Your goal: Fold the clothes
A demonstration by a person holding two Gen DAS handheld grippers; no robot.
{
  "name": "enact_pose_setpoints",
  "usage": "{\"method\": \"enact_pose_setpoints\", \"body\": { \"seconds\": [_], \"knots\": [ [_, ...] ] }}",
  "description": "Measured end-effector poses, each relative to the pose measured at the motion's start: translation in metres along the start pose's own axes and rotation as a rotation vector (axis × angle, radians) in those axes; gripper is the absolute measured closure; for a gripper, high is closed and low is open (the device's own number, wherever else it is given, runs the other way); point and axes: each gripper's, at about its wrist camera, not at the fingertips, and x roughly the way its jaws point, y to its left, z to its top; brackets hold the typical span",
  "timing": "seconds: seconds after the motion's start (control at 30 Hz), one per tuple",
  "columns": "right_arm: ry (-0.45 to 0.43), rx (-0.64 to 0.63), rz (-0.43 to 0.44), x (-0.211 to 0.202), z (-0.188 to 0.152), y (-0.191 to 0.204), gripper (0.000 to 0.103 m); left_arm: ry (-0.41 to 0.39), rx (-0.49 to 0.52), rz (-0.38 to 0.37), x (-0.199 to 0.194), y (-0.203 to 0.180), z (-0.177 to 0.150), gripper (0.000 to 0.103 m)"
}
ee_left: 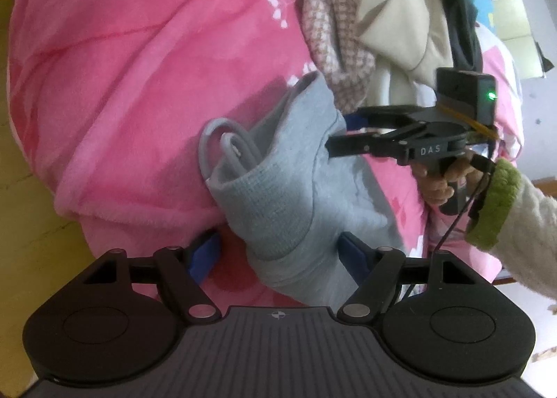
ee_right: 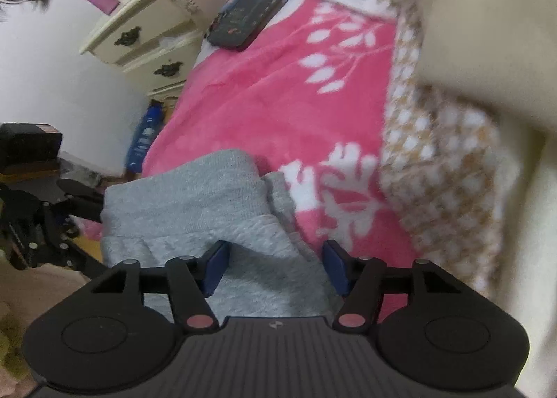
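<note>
One pink floral blanket [ee_right: 264,91] covers the bed beside a cream nightstand [ee_right: 139,32].

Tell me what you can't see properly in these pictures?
- Grey garment: its lower end is hidden behind the left gripper's body in the left wrist view, so its full shape is unclear.
- Checked cloth: blurred in the right wrist view; what kind of clothing it is cannot be told.
- Cream cloth: cut off by the right edge there.
- Blue bottle: its label is too small to read.
</note>
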Motion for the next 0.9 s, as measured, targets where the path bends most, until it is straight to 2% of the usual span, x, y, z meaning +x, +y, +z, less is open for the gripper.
{"method": "enact_pose_setpoints", "body": {
  "seconds": [0.07,0.1,0.3,0.4,0.63,0.73,0.9],
  "knots": [
    [0.002,0.036,0.042,0.004,0.001,-0.006,0.033,-0.017,0.014,0.01,0.001,-0.006,0.0,0.035],
    [0.002,0.047,0.055,0.005,0.001,-0.008,0.035,-0.035,0.021,0.016,-0.002,-0.008,0.001,0.04],
    [-0.04,0.056,0.044,-0.005,-0.007,-0.003,0.064,-0.104,0.037,0.034,-0.007,-0.019,0.002,0.055],
    [-0.09,0.059,0.037,-0.018,-0.011,0.0,0.071,-0.131,0.049,0.008,-0.008,-0.028,0.01,0.062],
    [-0.248,0.116,0.007,-0.054,-0.009,-0.002,0.074,-0.203,0.116,-0.09,-0.016,-0.055,0.046,0.066],
    [-0.287,0.127,-0.014,-0.052,-0.004,-0.007,0.074,-0.211,0.168,-0.085,-0.012,-0.054,0.056,0.066],
    [-0.321,0.126,-0.076,-0.032,-0.005,-0.012,0.074,-0.174,0.149,-0.058,0.003,-0.02,0.063,0.066]
  ]
}}
